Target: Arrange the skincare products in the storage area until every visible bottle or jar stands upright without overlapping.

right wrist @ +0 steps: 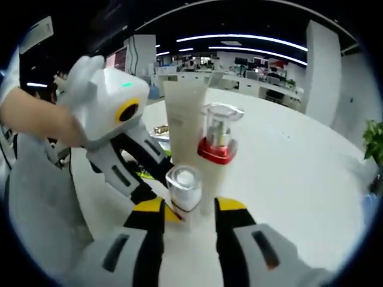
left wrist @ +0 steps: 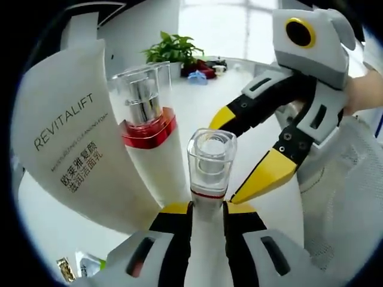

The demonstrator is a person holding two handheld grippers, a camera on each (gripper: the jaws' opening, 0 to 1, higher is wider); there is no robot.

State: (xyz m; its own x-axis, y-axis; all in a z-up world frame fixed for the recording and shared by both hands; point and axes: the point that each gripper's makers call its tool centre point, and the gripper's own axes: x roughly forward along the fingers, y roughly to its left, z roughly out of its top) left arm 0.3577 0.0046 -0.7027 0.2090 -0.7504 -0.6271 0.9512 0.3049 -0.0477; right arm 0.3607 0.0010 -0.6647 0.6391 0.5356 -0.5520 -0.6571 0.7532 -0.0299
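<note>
The left gripper (left wrist: 206, 209) has its jaws clamped on a small clear-capped bottle (left wrist: 210, 164) on the white table (right wrist: 287, 155). Just behind stand a red-banded pump bottle (left wrist: 146, 119) and a white tube (left wrist: 66, 131). The right gripper (left wrist: 239, 158) hangs beside the small bottle, jaws apart.

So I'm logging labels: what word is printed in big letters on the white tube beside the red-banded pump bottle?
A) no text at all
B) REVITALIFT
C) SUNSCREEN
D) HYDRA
B: in the left gripper view the white tube reads REVITALIFT along its side, next to the red-banded pump bottle.
</note>
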